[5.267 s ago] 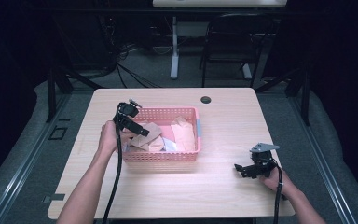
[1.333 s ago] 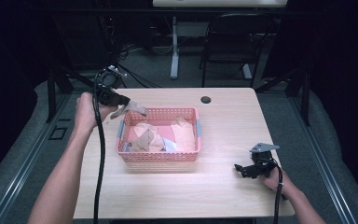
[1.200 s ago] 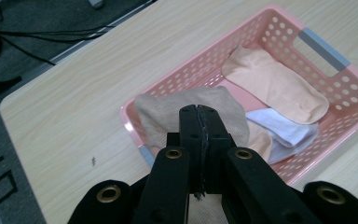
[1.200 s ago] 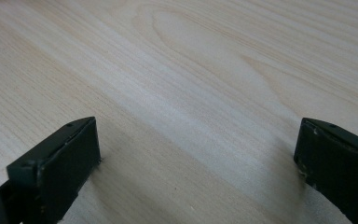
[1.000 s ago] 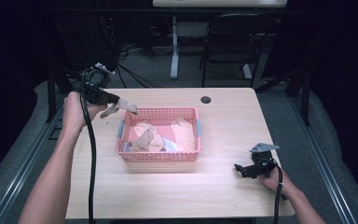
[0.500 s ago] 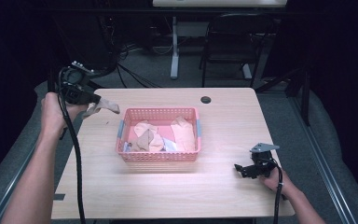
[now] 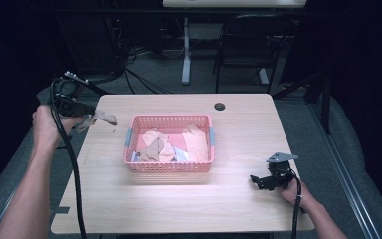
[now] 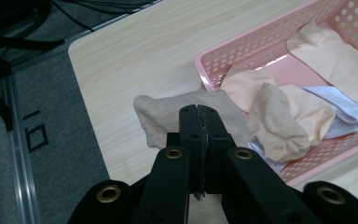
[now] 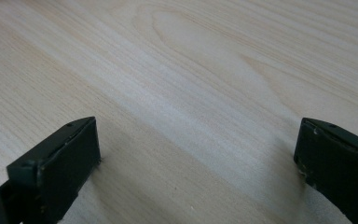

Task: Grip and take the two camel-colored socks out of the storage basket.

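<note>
**Left gripper holds tan sock off table's left edge**

Left gripper (image 7: 82, 110) – jaws clamped together on a tan sock (image 7: 99, 118), raised over the far-left edge of the table (image 7: 179, 209); the sock hangs to the right of the jaws, left of the pink basket (image 7: 169, 167) and clear of it. The basket sits mid-table with several peach, tan and white socks (image 7: 171, 144) inside. Right gripper (image 7: 256, 179) – near-right on the table, jaws spread wide over bare wood, nothing between them.
</note>
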Demonstrator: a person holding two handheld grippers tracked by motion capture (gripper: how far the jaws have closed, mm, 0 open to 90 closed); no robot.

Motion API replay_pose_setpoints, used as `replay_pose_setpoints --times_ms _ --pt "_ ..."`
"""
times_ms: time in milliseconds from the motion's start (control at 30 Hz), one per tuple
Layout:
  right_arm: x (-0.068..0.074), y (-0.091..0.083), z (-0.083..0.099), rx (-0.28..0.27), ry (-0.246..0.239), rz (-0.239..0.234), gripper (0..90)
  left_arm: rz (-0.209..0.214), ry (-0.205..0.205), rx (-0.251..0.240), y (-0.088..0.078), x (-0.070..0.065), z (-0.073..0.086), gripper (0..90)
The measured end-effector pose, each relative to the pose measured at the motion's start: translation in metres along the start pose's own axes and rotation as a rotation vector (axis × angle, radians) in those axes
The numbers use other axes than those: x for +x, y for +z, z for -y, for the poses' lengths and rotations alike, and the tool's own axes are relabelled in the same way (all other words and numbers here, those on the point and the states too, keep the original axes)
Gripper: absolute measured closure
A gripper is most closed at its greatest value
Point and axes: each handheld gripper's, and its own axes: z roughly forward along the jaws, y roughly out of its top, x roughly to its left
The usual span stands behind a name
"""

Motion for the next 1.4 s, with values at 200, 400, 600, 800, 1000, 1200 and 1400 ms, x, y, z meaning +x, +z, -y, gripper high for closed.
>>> replay_pose_setpoints --times_ms 200,400,600,800,1000,1200,1400 --pt "0.000 0.000 0.000 0.000 0.000 0.000 0.0 0.015 -0.018 0.022 0.014 0.005 0.009 89.5" --pt "0.000 0.000 0.000 0.000 0.000 0.000 0.0 0.016 -0.052 0.042 0.029 0.013 0.019 89.5" --pt "0.000 0.000 0.000 -0.001 0.001 0.000 0.0 0.022 -0.084 0.070 0.047 0.021 0.034 89.5" --pt "0.000 0.000 0.000 0.000 0.000 0.000 0.0 0.030 -0.108 0.083 0.067 0.023 0.050 89.5" --pt "0.000 0.000 0.000 0.000 0.000 0.000 0.0 0.052 -0.115 0.149 0.095 0.021 0.074 89.5" --pt "0.000 0.000 0.000 0.000 0.001 0.001 0.0 0.084 -0.137 0.195 0.116 0.020 0.096 89.5" --pt "0.000 0.000 0.000 0.000 0.002 0.002 0.0 0.109 -0.158 0.226 0.132 0.019 0.118 89.3"
